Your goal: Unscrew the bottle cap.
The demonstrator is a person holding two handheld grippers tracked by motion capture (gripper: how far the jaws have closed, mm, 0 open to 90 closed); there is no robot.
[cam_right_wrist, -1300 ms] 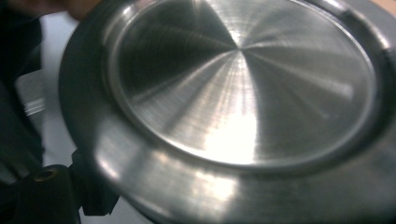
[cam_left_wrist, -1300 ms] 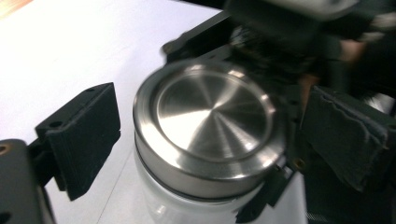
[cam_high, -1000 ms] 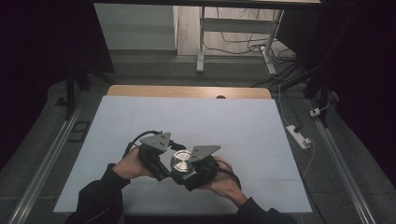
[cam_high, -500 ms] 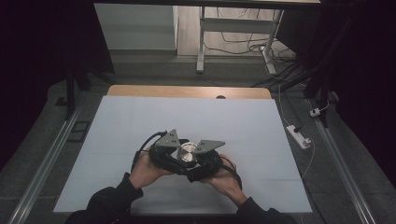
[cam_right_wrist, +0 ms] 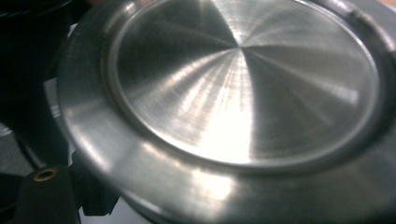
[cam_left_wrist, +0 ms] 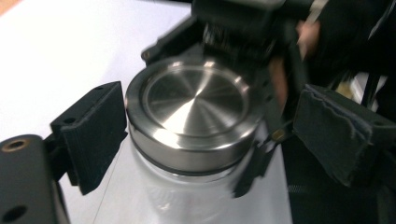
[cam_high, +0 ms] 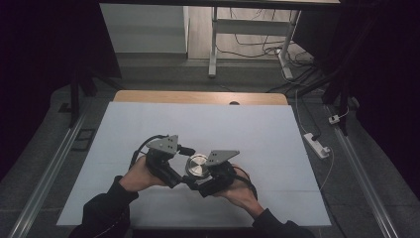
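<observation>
Jar [cam_left_wrist: 187, 186] with steel lid [cam_left_wrist: 194, 105] sits near front middle of white table [cam_high: 247, 129], between my two grippers. Glass body mostly hidden under lid, blurred below. Left gripper [cam_left_wrist: 210, 135]: fingers [cam_left_wrist: 93, 130] have just been opening, now standing either side of lid, right pad clear of it, left pad at rim, contact unclear. Right gripper [cam_high: 200, 186]: fingers clamped on jar; I see lid [cam_right_wrist: 243, 88] up close, fingertips cut off.

White-topped counter [cam_high: 148, 124], a white power strip [cam_high: 315, 145] on the floor beside it, probably loose cables [cam_high: 257, 42] further back.
</observation>
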